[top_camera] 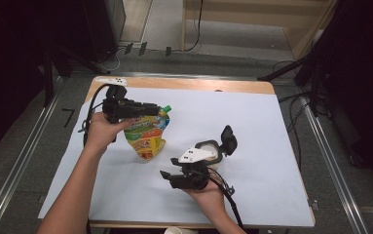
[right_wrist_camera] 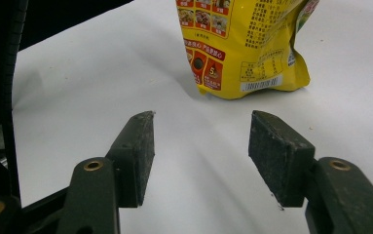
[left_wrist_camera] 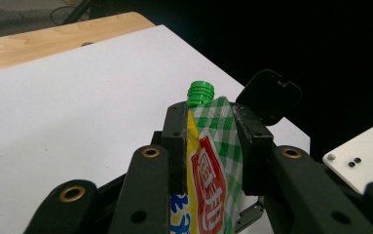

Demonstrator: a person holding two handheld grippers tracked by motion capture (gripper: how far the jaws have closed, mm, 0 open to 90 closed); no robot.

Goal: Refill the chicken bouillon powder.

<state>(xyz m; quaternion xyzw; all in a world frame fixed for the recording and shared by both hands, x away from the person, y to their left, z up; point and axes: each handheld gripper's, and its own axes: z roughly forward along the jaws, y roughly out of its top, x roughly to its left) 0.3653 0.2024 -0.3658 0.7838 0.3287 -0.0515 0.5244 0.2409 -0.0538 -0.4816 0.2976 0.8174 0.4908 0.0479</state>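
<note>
The pouch (top_camera: 147, 134) stands upright on the white sheet (top_camera: 252, 122) covering the worktop (top_camera: 184, 84), toward its left half, and serves as the landmark here. At the pouch's left, the left gripper (top_camera: 150, 106) reaches across its top edge just below the green cap (top_camera: 167, 108). The left gripper view shows what the high view cannot: the pads flank the checked upper seam, the left one against the film, the right one seemingly just off it, so whether they pinch or merely bracket it I cannot tell. Holding high near the cap probably keeps the floppy pouch standing. To the pouch's right and nearer the person, the right gripper (top_camera: 167, 176) hangs with jaws spread and empty; its own view faces the pouch's printed back and barcode, likely waiting to take it.
</note>
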